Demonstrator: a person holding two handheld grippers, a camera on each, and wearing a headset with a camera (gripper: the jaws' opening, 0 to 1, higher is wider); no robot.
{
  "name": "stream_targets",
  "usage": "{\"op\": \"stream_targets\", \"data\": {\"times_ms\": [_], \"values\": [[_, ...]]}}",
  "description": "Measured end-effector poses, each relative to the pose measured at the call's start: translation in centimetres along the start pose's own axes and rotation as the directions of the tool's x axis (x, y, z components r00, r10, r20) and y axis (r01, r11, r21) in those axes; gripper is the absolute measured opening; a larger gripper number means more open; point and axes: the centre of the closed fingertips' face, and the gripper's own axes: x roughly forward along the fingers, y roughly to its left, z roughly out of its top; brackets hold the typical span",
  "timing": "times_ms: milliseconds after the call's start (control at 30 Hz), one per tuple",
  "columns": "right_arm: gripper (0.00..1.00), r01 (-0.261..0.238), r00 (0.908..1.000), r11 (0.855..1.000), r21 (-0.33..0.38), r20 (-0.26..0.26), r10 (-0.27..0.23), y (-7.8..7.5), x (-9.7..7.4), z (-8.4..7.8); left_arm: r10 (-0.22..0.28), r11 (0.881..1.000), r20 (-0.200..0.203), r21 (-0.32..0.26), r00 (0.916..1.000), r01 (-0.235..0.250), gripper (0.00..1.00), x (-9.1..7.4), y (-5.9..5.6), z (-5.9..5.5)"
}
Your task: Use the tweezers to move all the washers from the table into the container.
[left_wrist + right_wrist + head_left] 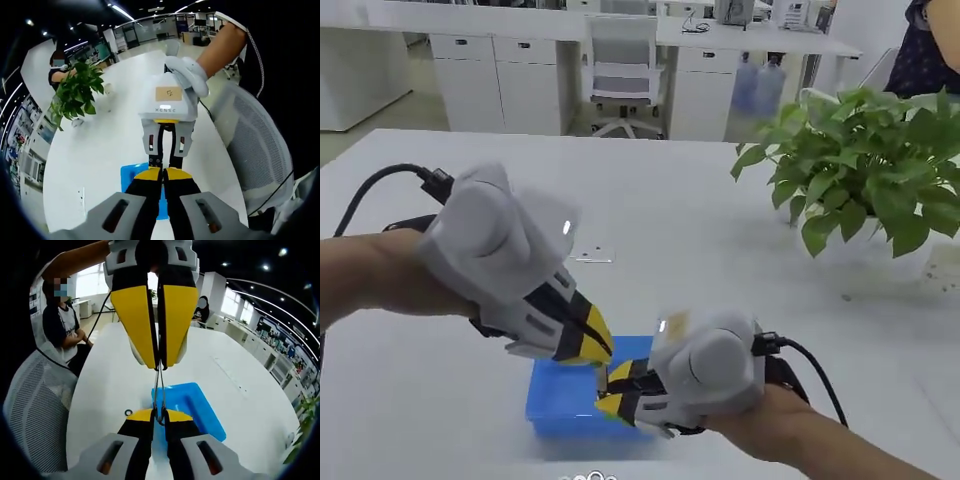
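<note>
— Washers (590,477), where?
— A few lie on the desk (720,220), at six o'clock of the blue container (552,405). In the right gripper view, one sits at nine o'clock of the right claw (159,415).
— And the claws?
— The right claw clamps the tweezers (158,390) over the container. The left claw (160,366), at twelve o'clock, pinches their other end.
— Beyond?
— A plant (865,150) at two o'clock.

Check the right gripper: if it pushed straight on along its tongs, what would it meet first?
The left gripper: its yellow tongs face the right gripper nearly tip to tip, the tweezers bridging the gap above the blue container. Depth is unclear in the fisheye, but nothing else seems to lie between.
</note>
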Motion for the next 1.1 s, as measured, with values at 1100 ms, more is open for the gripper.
{"op": "stream_targets", "data": {"times_ms": [1100], "values": [[0.1,0.012,0.9996,0.997,0.08,-0.026,-0.01,-5.9,2.1,-4.7,0.025,1.0,0.009,0.016,0.9996,-0.025,0.05,4.6,5.4,-2.4]]}}
